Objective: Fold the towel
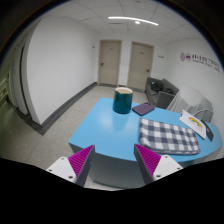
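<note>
A checked grey and white towel [167, 136] lies in a rough square on the blue table [105, 128], toward its right side. My gripper [113, 160] is held above the table's near edge, well short of the towel, which lies ahead and to the right. Its fingers are open and empty, with a wide gap between the magenta pads [82, 160].
A dark green pot [122, 100] stands at the table's far side, with a dark flat object [144, 108] next to it. A book or papers [194, 124] lie at the far right. A grey armchair [160, 92] and two doors stand beyond.
</note>
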Motion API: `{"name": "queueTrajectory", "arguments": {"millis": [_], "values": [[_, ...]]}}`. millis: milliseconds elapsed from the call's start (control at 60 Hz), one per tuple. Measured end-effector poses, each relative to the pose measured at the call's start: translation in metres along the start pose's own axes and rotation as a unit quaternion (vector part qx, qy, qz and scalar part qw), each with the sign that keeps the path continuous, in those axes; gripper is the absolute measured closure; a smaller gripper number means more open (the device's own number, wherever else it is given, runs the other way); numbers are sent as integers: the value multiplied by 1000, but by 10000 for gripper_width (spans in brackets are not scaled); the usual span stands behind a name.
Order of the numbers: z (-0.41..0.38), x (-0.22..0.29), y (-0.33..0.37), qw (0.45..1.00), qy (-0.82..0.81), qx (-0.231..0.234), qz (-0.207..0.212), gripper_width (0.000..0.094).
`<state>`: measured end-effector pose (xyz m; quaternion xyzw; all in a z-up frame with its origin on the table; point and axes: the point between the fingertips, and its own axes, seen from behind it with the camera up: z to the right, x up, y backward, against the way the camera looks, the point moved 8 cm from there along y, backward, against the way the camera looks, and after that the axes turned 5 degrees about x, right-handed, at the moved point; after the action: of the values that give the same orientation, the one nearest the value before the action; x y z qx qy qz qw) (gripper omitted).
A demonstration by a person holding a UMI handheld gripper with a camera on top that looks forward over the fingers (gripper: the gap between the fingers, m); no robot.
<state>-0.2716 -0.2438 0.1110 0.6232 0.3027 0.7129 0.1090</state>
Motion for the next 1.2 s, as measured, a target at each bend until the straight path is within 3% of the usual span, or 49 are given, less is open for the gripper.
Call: {"name": "queueTrajectory", "arguments": {"millis": [100,200,250,283,333,350,367,383,400,417,433,550,633,700,867,967,1133,1200], "values": [[57,5,-49,998,36,-52,-6,144],[99,1,-98,998,30,-48,-31,200],[119,-2,-115,998,31,-43,-31,281],[126,-4,-121,998,34,-43,-37,355],[130,-8,-128,998,32,-33,-43,551],[129,-7,-129,999,26,-25,-37,544],[130,-8,-129,999,23,-21,-38,661],[131,-8,-129,999,21,-18,-36,711],[133,-8,-130,999,21,-20,-34,707],[136,-10,-130,999,24,-25,-34,769],[139,-10,-130,999,30,-33,-31,892],[141,-12,-131,998,46,-40,-22,924],[140,-3,-125,999,20,-18,-22,931],[157,21,-108,1000,-16,-8,11,932],[260,69,-47,995,-62,-35,71,926],[325,53,-32,992,-83,-78,59,920],[406,-15,-42,984,-95,-147,-19,905],[422,-33,-46,983,-99,-151,-39,900]]}}
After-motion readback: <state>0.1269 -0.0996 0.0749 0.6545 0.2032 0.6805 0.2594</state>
